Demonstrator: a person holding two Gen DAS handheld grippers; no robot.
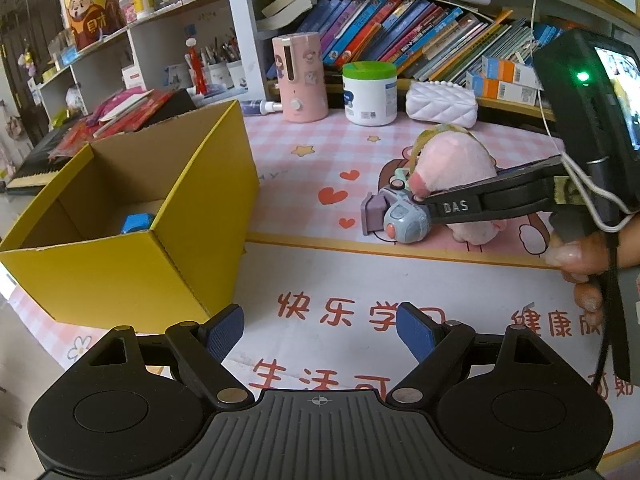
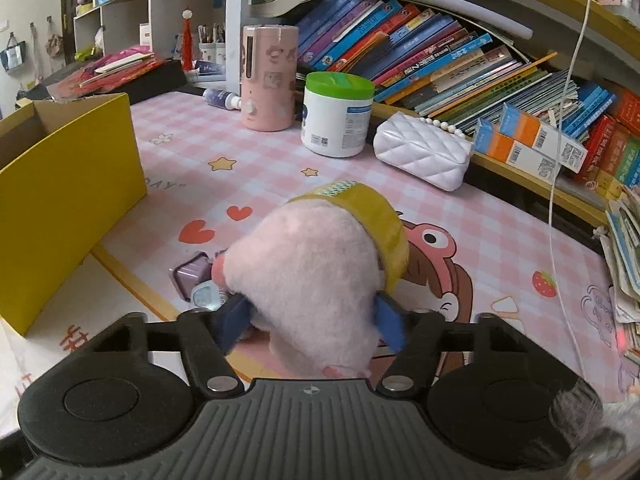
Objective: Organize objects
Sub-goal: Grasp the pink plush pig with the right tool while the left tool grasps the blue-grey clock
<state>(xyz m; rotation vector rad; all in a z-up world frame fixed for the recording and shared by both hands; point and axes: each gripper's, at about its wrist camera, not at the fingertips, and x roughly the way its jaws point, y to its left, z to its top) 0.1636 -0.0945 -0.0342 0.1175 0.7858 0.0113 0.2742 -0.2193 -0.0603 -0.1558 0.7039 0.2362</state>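
Note:
My right gripper point(image 2: 310, 320) is shut on a pink plush toy point(image 2: 316, 276), its blue pads pressing both sides; in the left wrist view the same gripper point(image 1: 420, 196) holds the plush point(image 1: 452, 164) over the pink mat. A roll of yellow tape point(image 2: 384, 216) sits right behind the plush. A small grey-blue toy device point(image 1: 404, 220) with a purple block lies by the plush. My left gripper point(image 1: 320, 336) is open and empty above the white mat, right of the open yellow cardboard box point(image 1: 132, 248), which holds a blue object point(image 1: 138, 222).
At the back of the desk stand a pink humidifier point(image 2: 270, 80), a white jar with a green lid point(image 2: 338, 114) and a white quilted purse point(image 2: 422, 152). Bookshelves with leaning books point(image 2: 420, 52) run behind. A white cable point(image 2: 560, 160) hangs at right.

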